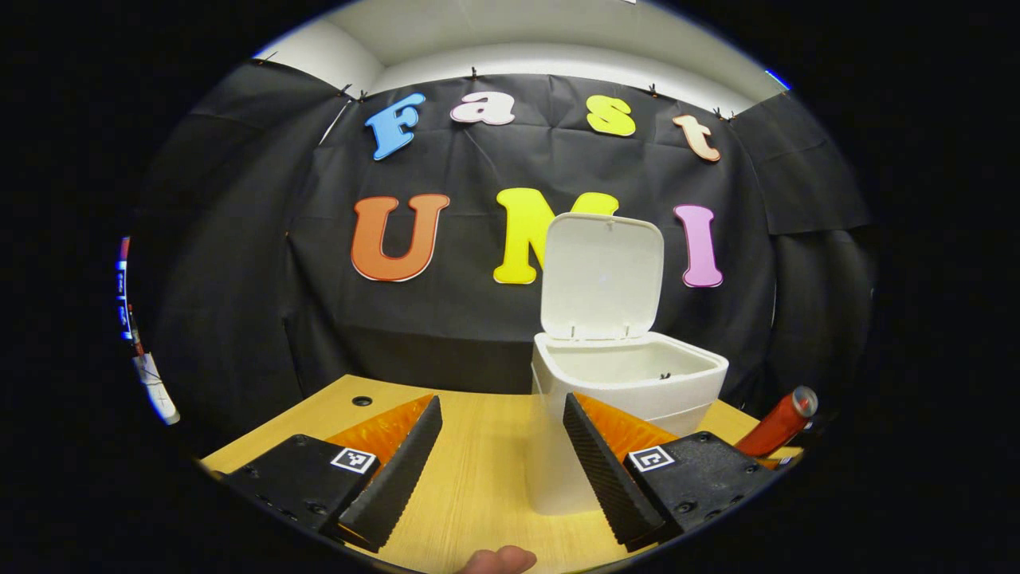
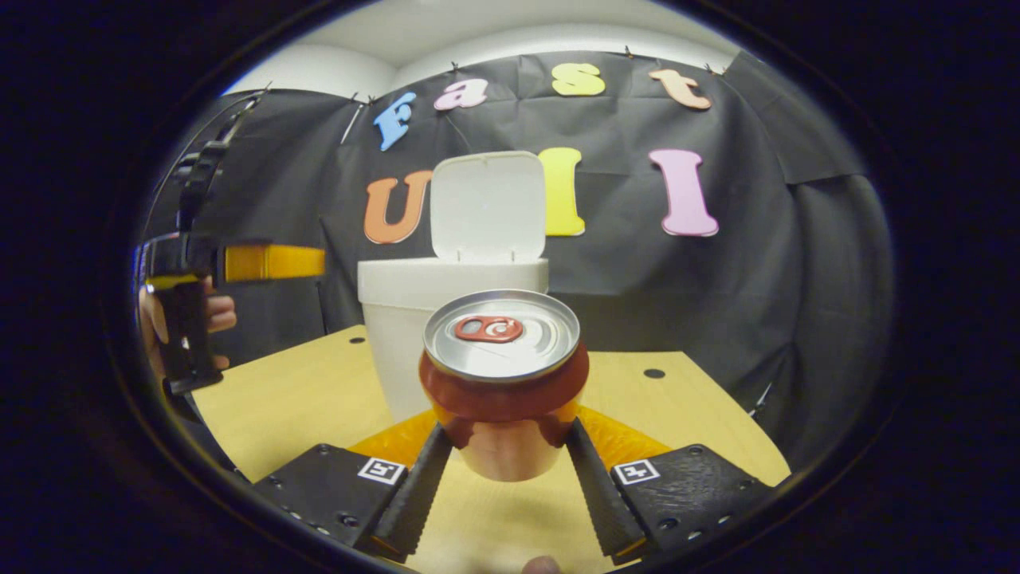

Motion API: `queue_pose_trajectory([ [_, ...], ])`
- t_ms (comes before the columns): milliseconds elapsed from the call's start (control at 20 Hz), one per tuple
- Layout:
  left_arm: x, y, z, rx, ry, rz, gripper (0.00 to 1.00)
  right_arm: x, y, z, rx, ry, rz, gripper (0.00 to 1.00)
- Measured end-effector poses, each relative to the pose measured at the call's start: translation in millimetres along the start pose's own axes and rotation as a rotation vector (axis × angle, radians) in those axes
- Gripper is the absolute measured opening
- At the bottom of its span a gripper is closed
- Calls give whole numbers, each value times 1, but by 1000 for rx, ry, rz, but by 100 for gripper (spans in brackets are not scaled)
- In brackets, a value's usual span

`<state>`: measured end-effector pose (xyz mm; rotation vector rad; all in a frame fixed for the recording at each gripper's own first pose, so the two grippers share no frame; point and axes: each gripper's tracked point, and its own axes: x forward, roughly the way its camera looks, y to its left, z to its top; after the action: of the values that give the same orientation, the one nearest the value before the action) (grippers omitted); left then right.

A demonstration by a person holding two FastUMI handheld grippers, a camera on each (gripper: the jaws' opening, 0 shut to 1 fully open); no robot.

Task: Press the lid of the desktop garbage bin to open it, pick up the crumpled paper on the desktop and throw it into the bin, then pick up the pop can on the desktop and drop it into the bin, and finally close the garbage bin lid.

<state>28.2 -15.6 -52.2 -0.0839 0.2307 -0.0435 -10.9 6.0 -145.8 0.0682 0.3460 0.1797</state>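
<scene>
The white desktop bin point(image 1: 629, 383) stands on the wooden table with its lid point(image 1: 602, 275) raised upright. My left gripper point(image 1: 502, 466) hovers open in front of it, nothing between its fingers. In the left gripper view the red pop can point(image 1: 777, 422) shows tilted at the far right. In the right gripper view that can point(image 2: 504, 379) sits between both fingers, my right gripper point(image 2: 506, 478) shut on it, lifted off the table in front of the bin point(image 2: 450, 335). The other gripper point(image 2: 191, 311), held by a hand, shows at the left. The bin's inside, as far as visible, looks bare.
The wooden table point(image 1: 470, 478) has small round holes, one at the back left point(image 1: 362, 401) and one at the right point(image 2: 653, 373). The booth's black cloth wall stands close behind the bin. A fingertip point(image 1: 498, 560) shows at the bottom edge.
</scene>
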Motion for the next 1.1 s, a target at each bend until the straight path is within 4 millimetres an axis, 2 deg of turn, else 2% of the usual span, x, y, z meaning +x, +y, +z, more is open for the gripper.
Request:
queue_pose_trajectory([
  [50,11,19,-23,0,9,13,99,2,7,16,-6,-12,24,80],
  [250,-6,43,-56,13,44,55,99,7,29,76,-49,-72,92,80],
  [450,-19,62,-73,2,56,84,99,29,37,128,-75,-120,97,80],
  [650,-28,76,-77,-13,53,103,99,63,40,165,-65,-143,84,79],
  [800,-34,83,-76,-1,53,114,99,90,48,174,-55,-126,81,80],
  [1100,-43,91,-73,5,42,127,99,137,50,163,-77,-33,60,81],
])
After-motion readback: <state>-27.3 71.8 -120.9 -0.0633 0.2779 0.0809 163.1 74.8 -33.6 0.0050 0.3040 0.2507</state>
